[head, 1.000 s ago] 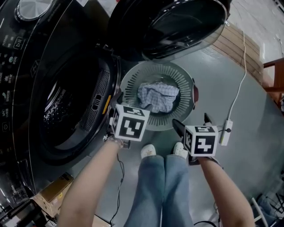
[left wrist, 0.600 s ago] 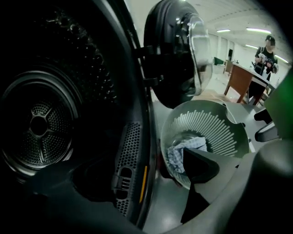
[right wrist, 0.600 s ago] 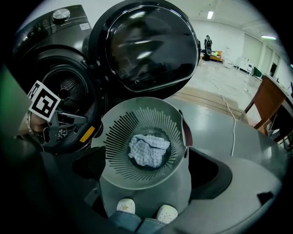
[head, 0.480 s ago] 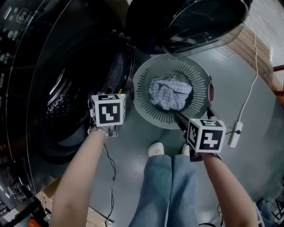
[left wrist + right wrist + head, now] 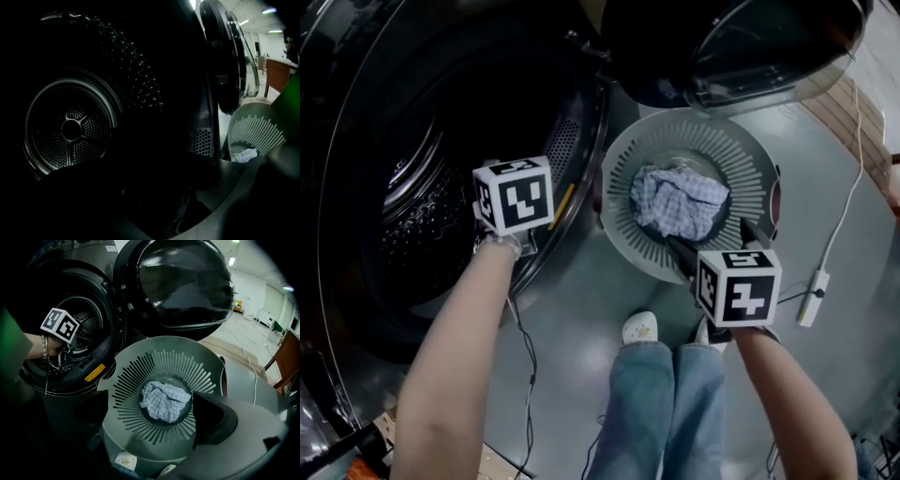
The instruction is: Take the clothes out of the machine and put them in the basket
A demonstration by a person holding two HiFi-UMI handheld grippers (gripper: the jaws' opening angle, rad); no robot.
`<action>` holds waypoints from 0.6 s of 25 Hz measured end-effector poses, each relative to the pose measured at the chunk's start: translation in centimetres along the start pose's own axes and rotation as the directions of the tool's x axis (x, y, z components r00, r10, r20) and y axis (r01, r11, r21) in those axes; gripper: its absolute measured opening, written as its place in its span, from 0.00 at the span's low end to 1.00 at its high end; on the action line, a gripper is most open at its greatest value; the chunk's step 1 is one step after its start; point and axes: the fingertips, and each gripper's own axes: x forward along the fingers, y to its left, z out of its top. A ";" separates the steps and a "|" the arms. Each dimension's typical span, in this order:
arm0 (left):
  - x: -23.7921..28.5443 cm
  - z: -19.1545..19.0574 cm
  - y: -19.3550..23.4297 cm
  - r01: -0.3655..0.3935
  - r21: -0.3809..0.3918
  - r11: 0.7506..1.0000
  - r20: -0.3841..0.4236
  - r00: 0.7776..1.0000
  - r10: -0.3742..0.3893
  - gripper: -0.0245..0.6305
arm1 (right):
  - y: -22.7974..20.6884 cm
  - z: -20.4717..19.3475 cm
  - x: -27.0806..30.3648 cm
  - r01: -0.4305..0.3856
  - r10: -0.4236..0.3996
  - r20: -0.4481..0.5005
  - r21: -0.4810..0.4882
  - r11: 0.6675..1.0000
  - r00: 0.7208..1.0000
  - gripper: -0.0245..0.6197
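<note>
The left claw (image 5: 512, 193) stands at the mouth of the machine's drum (image 5: 422, 220), aimed down into it. Its jaws are apart and have just been closing, with nothing visible between them, likely readying to pinch a garment. The drum's lower part is too dark in the left gripper view to tell whether any clothes remain. The right claw (image 5: 712, 242) hovers over the near rim of the basket (image 5: 623, 178), jaws wide and empty, probably waiting its turn. One checked cloth (image 5: 680, 200) lies crumpled in the basket's middle. The basket sits on the floor (image 5: 572, 309) just beside the machine, under the swung-open door (image 5: 741, 47), so the carry is short.
</note>
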 end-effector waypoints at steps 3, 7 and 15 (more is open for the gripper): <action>2.2 -0.1 0.2 -0.007 -0.003 1.000 -0.045 0.999 0.007 0.62 | 0.4 0.9 1.0 -0.002 0.002 0.023 -0.019 1.000 1.000 0.91; 4.2 -1.8 0.9 -0.009 0.036 0.999 -0.146 0.989 0.014 0.58 | 0.7 2.1 2.7 -0.011 0.015 0.055 -0.056 0.998 0.998 0.91; 7.2 -3.9 -0.1 0.056 0.161 0.985 -0.228 0.973 -0.017 0.04 | 1.3 2.1 6.3 -0.019 0.025 0.067 -0.083 0.996 0.997 0.91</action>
